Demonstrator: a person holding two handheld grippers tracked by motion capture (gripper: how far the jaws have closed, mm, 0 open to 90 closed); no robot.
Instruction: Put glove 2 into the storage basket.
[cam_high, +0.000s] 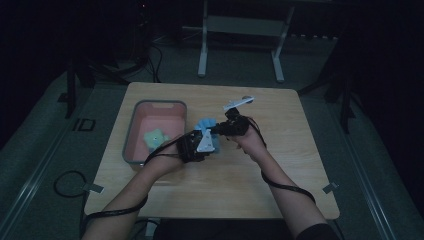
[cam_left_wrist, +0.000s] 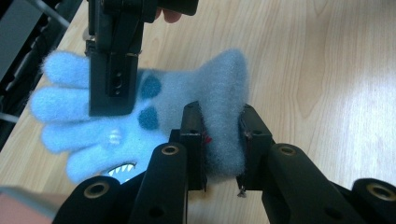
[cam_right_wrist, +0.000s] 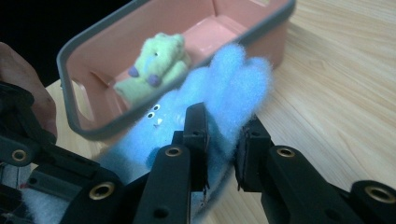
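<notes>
Both grippers clamped on blue glove, held over table beside the bin.

L gripper (cam_left_wrist: 223, 140) has its jaws squeezed on glove's (cam_left_wrist: 187, 98) cuff end; R gripper (cam_right_wrist: 223, 140) pinches the finger end, w/ the fluffy fingers sticking up past its jaws. Glove is pale blue w/ dark spots, small eyes & a toothy mouth, stretched between the two grippers just right of the pink bin (cam_high: 131, 131) w/ grey rim. Green plush toy (cam_right_wrist: 154, 65) sits inside bin. Wood table (cam_high: 280, 170) beneath; glove looks lifted off it.
</notes>
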